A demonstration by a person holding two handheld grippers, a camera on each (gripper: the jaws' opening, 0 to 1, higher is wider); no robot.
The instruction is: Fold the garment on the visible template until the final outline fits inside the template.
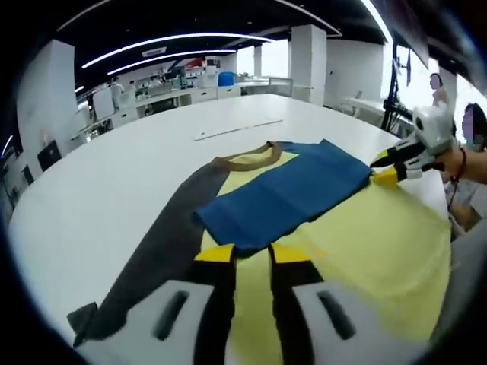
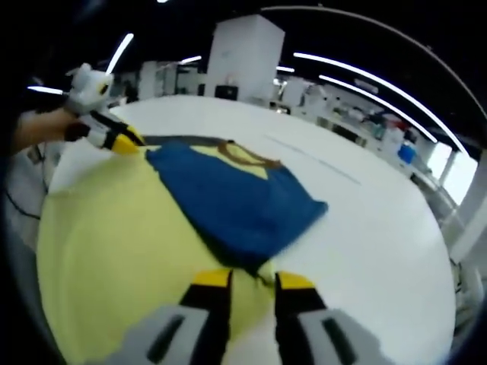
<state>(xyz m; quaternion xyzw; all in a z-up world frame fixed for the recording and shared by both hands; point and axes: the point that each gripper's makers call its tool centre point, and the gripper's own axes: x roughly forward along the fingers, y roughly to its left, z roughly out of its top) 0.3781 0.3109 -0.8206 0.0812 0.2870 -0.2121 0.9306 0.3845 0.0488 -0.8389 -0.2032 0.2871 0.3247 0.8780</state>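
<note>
Yellow shirt (image 1: 365,243) is lying flat on a white table (image 1: 114,175), w/ one blue sleeve (image 1: 285,194) folded across its chest and the brown collar (image 1: 247,158) sitting at approx 12 o'clock of that fold in the left gripper view. A dark grey sleeve (image 1: 163,243) is stretching away from the body toward 7 o'clock in that view, its cuff lying near the table edge. The left gripper (image 1: 251,255) is resting at the near edge of the blue sleeve, its yellow-tipped jaws standing a narrow gap apart w/ yellow fabric showing between them; whether it's actually pinching cloth can't be told, the tips being right at the fold. In the right gripper view the right gripper (image 2: 253,280) is sitting at the dark underside edge of the same blue sleeve (image 2: 236,201), jaws likewise slightly apart over the shirt (image 2: 114,243), grip unclear. Each tool is showing in the other's view: right one at 3 o'clock in the left gripper view, at the sleeve's far corner, and left one at approx 10 o'clock in the right gripper view, held by a hand (image 2: 42,125). A thin pale strip (image 1: 236,129) is lying on the table beyond the collar.
</note>
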